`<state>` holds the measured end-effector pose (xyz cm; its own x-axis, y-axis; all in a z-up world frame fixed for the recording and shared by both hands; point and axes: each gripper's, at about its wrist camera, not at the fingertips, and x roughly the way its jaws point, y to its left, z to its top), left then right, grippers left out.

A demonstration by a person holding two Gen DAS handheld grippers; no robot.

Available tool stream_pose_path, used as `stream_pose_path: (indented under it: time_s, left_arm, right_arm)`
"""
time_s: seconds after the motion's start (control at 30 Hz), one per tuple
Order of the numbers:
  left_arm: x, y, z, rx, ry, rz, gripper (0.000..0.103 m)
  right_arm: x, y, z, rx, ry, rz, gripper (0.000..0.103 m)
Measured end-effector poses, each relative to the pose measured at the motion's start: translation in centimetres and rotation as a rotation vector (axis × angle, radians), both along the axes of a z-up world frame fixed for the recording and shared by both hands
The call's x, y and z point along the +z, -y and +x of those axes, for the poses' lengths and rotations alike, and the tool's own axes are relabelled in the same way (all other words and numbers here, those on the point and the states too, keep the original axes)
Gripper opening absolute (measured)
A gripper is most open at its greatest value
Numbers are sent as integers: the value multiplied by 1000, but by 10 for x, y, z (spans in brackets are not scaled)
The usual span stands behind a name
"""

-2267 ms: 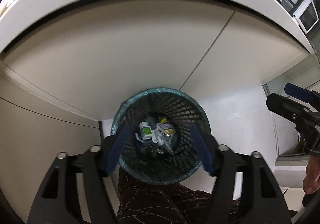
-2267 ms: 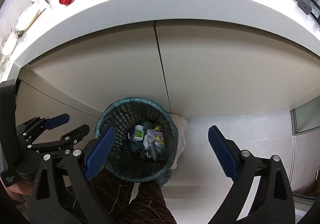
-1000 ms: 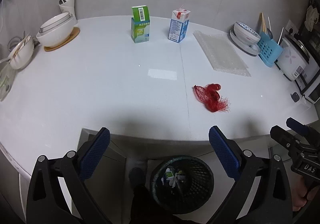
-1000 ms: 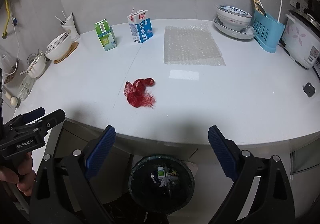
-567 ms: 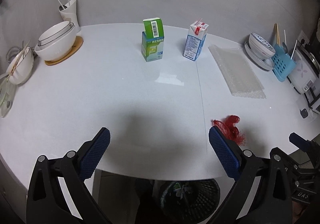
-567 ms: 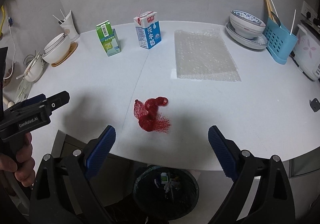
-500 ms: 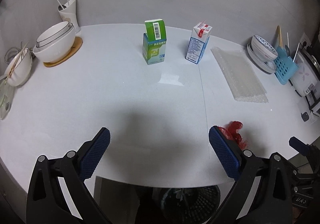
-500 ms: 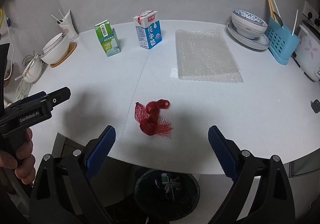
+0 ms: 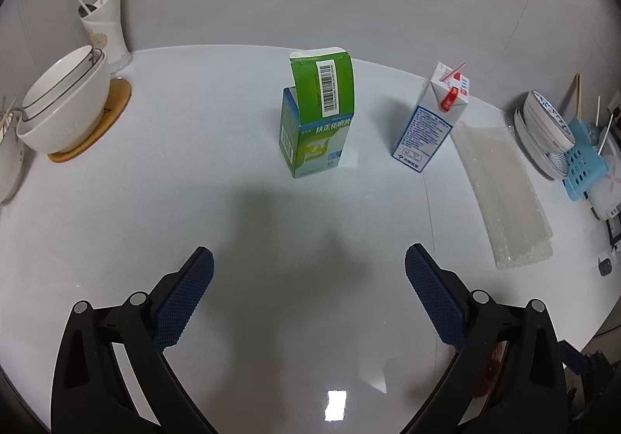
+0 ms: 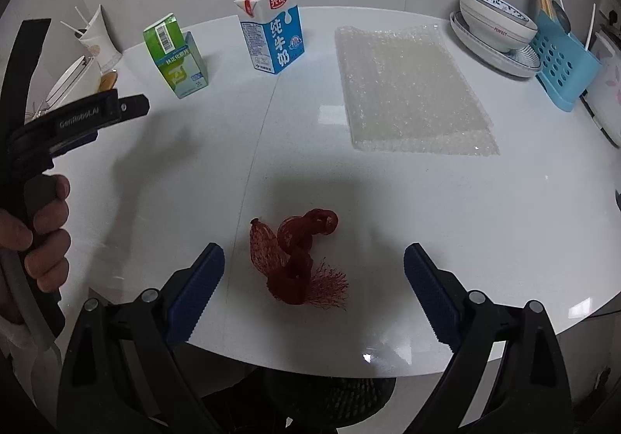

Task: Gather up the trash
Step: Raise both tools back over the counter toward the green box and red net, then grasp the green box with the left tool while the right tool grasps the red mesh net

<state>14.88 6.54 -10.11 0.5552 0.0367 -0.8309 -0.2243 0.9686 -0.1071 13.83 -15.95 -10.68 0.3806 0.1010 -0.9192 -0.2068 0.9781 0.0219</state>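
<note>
- Right gripper (image 10: 313, 271): jaws spread wide, nothing between the pads, no contact with anything. Blue ribbed pads on black hinged arms. It hangs over the near edge of the white countertop (image 10: 446, 209), angled down.
- Red mesh net (image 10: 297, 259): crumpled and twisted, with a frayed fringe at its near end. Lies on the counter between the right gripper's two fingers, closer to the left one, apart from both.
- Left gripper (image 9: 308, 296): jaws equally wide, empty, above bare counter. Green carton stands well ahead of it, roughly centred between the fingers.
- Seen from the right wrist view, the left gripper (image 10: 116, 108) is level over the counter's left side; the person's left hand (image 10: 37, 232) is wrapped round its handle, fingers curled on the trigger.
- Green carton (image 9: 316, 112): upright cardboard box, top flap open and bent back, barcode on the flap.
- Blue-and-white milk carton (image 9: 432, 121): upright, gable top, red-striped straw poking out; just right of the green one, not touching.
- Bubble wrap sheet (image 10: 411, 89): clear, flat, rectangular, to the right of the milk carton.
- Black mesh trash bin (image 10: 341, 401): partly visible on the floor below the counter edge, under the right gripper.
- Edges of the counter: stacked white bowls on a wooden coaster (image 9: 64, 100) at left; patterned bowls (image 10: 495, 26) and a blue perforated utensil holder (image 10: 562, 63) at right.
</note>
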Motion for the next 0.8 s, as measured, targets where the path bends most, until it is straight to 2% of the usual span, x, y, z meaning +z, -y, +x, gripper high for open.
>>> stream_pose_path:
  time_s: [0.33, 0.63, 0.8]
  left_arm:
    - [-19, -18, 64, 16, -6, -2, 97]
    - [-28, -17, 92, 11, -18, 16, 96]
    - [-28, -12, 104, 8, -24, 36, 86]
  right_arm:
    - [-25, -8, 21, -34, -67, -31, 85]
    - [-46, -19, 32, -25, -126, -32, 75]
    - [-56, -20, 35, -20, -153, -27, 66]
